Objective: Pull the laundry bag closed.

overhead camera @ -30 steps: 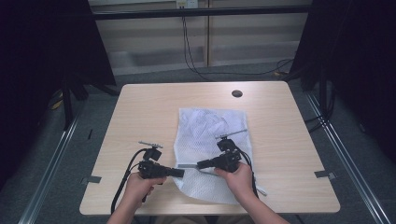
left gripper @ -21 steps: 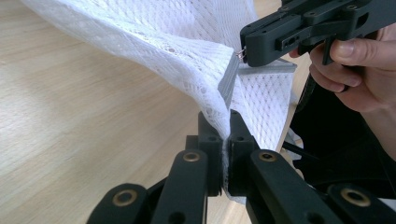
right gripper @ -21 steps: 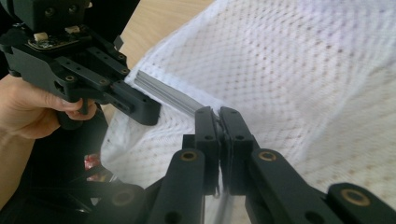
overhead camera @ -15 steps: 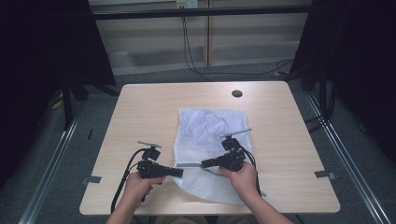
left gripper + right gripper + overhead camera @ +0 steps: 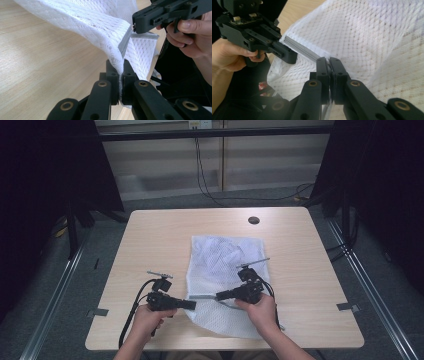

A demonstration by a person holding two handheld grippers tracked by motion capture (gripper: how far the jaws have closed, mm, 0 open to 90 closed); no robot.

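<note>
A white mesh bag [image 5: 225, 265] lies flat on the wooden table [image 5: 160, 235], with its near left edge lifted. A grey zipper [image 5: 202, 297] runs along that edge between the two grippers. My left gripper [image 5: 192, 304] points right and is shut on the mesh by the zipper's end; in the left gripper view the jaws [image 5: 121, 75] pinch white mesh below the zipper [image 5: 123, 45]. My right gripper [image 5: 219, 296] points left, facing it. In the right gripper view its jaws [image 5: 329, 62] are shut on the zipper [image 5: 302, 50] at its slider end, with the mesh bag [image 5: 374, 37] behind.
A round dark cable hole [image 5: 253, 220] sits in the table's far right part. Bare tabletop lies left of and beyond the bag. Cables [image 5: 200, 165] hang at the back wall, and metal rails [image 5: 60, 285] run along the floor on both sides.
</note>
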